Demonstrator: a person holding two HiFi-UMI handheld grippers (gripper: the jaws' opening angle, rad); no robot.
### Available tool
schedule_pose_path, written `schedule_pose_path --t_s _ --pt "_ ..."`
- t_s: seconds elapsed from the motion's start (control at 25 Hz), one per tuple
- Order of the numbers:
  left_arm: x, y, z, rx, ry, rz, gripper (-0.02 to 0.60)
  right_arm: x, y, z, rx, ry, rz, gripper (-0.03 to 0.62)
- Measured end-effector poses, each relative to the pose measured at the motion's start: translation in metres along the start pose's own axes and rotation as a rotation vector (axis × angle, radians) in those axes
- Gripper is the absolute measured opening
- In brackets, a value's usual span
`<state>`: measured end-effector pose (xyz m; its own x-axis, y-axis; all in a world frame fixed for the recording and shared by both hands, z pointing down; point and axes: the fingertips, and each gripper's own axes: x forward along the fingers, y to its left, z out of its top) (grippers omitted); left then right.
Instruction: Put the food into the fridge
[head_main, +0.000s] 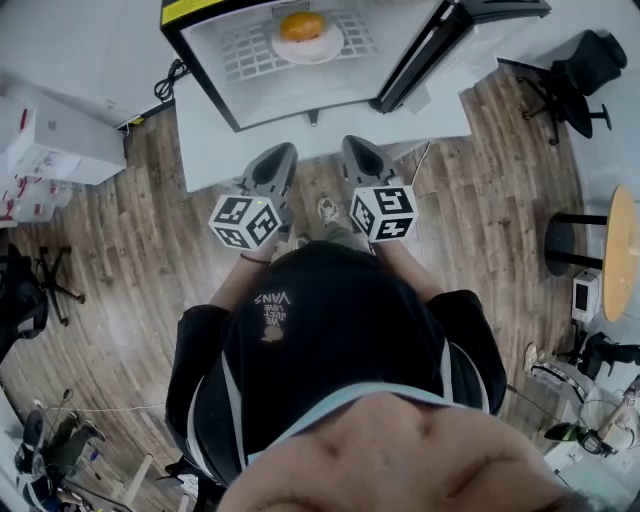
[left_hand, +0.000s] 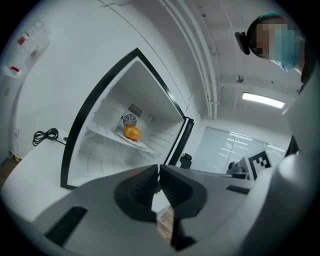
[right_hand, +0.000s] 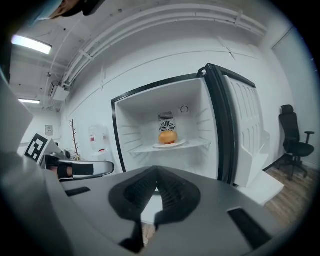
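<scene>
The white fridge (head_main: 250, 90) stands open, its door (head_main: 425, 50) swung to the right. On its shelf an orange bun-like food (head_main: 302, 25) rests on a white plate (head_main: 312, 47). The same food (left_hand: 132, 132) (right_hand: 168, 137) shows in both gripper views, far ahead of the jaws. My left gripper (head_main: 283, 152) (left_hand: 158, 168) and right gripper (head_main: 356, 145) (right_hand: 158, 171) hang side by side in front of the fridge, short of it. Both are shut with nothing between the pads.
The fridge sits on a low white platform (head_main: 200, 150) above the wood floor. White boxes (head_main: 50, 140) lie at the left. A black office chair (head_main: 585, 65) and a round wooden table (head_main: 622, 250) stand at the right. A black cable (head_main: 170, 80) hangs left of the fridge.
</scene>
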<state>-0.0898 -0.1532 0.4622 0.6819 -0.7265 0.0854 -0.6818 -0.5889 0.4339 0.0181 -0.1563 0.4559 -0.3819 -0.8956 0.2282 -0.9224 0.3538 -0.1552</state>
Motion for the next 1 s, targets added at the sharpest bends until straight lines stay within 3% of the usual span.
schedule_pose_path --t_s 0.4,1.0 --pt "-0.0025 0.0038 0.0042 0.001 -0.026 0.036 0.026 -0.0020 -0.0011 0.0006 -0.002 -0.001 0.001 0.012" --pt "-0.0002 -0.0042 0.0059 0.001 -0.032 0.033 0.026 -0.0088 -0.0056 0.0046 0.008 -0.010 -0.001 0.012"
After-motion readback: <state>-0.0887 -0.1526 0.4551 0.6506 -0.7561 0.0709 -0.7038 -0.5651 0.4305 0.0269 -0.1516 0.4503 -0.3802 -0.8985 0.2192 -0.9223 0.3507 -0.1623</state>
